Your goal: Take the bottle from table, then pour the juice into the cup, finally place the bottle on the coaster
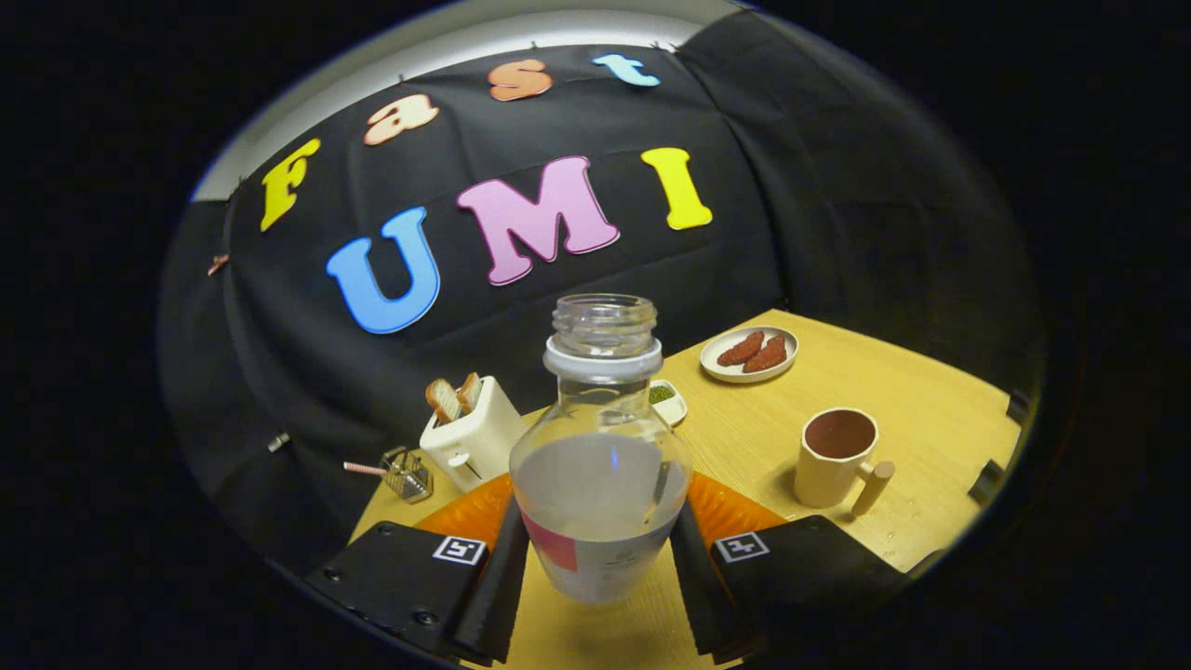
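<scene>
A clear glass bottle [600,465] with a white neck ring and no cap stands upright between my fingers, its lower half cloudy with pale liquid. My gripper [600,544] is shut on it, with the left finger [502,577] and the right finger [698,577] pressed against its sides. The orange coaster [735,512] lies just behind the bottle, showing on both sides of it. I cannot tell whether the bottle's base touches the table. A cream cup [833,456] with a wooden handle and a brown inside stands to the right, beyond the right finger.
A white toaster [470,433] with bread slices stands left of the bottle, with a small wire basket [407,473] beside it. A plate of sausages [749,354] and a small dish [668,400] sit farther back on the wooden table [930,419].
</scene>
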Available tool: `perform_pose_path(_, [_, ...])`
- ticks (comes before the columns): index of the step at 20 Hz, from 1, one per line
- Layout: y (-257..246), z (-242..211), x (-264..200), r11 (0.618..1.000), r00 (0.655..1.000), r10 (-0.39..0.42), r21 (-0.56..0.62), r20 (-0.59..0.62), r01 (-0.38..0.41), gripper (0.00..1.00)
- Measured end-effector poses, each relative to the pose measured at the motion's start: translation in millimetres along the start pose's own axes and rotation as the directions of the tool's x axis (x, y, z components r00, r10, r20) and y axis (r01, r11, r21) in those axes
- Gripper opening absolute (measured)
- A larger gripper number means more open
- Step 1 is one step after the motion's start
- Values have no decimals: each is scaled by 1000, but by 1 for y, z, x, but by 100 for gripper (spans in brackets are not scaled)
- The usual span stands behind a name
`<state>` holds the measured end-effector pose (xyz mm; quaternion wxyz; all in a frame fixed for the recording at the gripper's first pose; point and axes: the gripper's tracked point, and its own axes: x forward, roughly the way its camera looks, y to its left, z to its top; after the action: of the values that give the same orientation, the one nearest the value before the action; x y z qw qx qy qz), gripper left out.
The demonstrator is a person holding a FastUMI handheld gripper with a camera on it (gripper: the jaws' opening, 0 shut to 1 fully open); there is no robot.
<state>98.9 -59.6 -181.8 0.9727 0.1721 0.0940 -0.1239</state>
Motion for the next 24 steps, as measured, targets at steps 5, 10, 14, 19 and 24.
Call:
perform_pose_path(5, [30, -3, -11, 977, 999, -7, -212, 39, 15, 74])
perform_pose_path(10, [40, 5, 3, 955, 998, 14, -298, 68, 7, 74])
perform_pose_path(14, [29, 16, 25, 962, 998, 8, -272, 57, 8, 74])
perform_pose_path(19, [15, 15, 57, 952, 999, -11, -305, 45, 24, 74])
perform_pose_path(24, [14, 9, 91, 928, 999, -13, -372, 53, 32, 74])
